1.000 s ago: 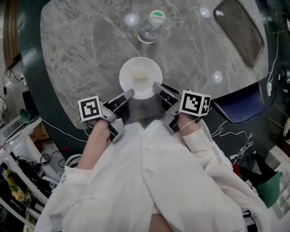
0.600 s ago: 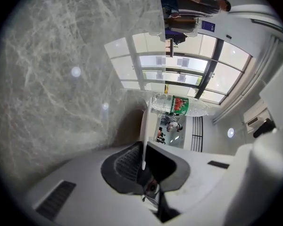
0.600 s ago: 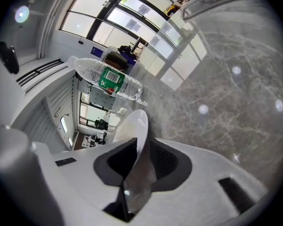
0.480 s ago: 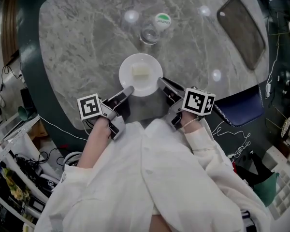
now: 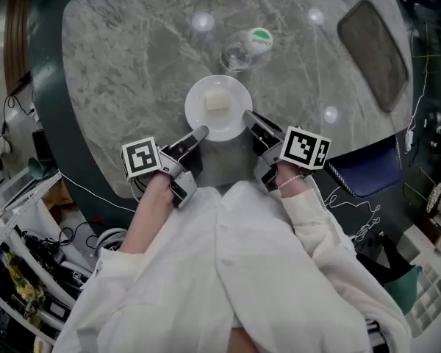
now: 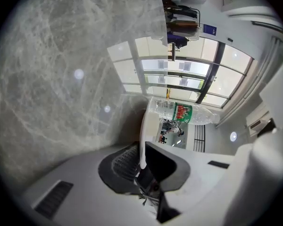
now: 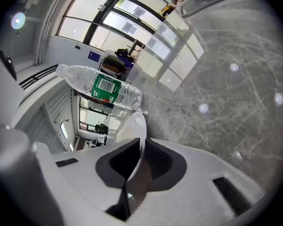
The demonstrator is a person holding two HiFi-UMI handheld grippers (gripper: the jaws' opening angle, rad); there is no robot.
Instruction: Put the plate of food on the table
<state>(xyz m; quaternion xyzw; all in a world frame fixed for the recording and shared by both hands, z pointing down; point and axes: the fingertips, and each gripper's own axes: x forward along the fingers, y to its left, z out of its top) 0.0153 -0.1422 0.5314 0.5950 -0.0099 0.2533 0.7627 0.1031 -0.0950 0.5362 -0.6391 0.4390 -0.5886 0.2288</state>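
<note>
A white plate (image 5: 219, 109) with a pale block of food (image 5: 217, 102) is over the grey marble table (image 5: 132, 65), near its front edge. I cannot tell whether it touches the tabletop. My left gripper (image 5: 199, 134) is shut on the plate's near left rim, which runs edge-on (image 6: 143, 131) between its pads. My right gripper (image 5: 248, 116) grips the near right rim (image 7: 132, 126). Its jaws have just been closing, and the rim is pressed between them.
A clear plastic bottle (image 5: 246, 48) with a green label lies on the table just beyond the plate. A dark oblong tray (image 5: 373, 44) sits at the table's far right. A blue chair (image 5: 364, 169) stands by the right edge. Cables and clutter line the floor.
Both grippers have carried the plate a little farther over the table, closer to the lying bottle.
</note>
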